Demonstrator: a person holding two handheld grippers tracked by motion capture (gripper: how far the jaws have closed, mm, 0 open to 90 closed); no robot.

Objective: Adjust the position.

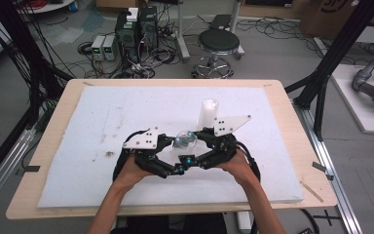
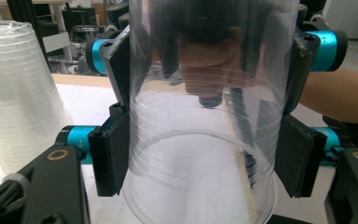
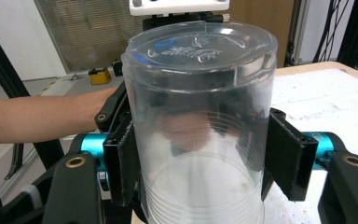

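- Where the scene is taken from largest to smallest, one tabletop [image 1: 277, 97] comes first, wooden and rectangular, with one white foam pad [image 1: 102, 122] covering most of it.
- One stack of clear plastic cups [image 1: 208, 113], upside down, stands on the pad just beyond the hands; the count within the stack cannot be told.
- One left gripper [image 1: 171, 143]: jaws closed on the clear cup [image 1: 185, 140], pads pressing its wall from both sides.
- One right gripper [image 1: 200, 138]: jaws partly closed, gripping the same cup from the opposite end.
- One clear cup, held off the pad between the two grippers, near the tabletop's middle; the right gripper view shows its flat base, the left gripper view its open rim. It may be two cups nested together; that cannot be told for certain.
- Handling note, a judgement: the thin wall buckles easily, so keep both grips light, pull straight along the cup's axis, and avoid twisting.
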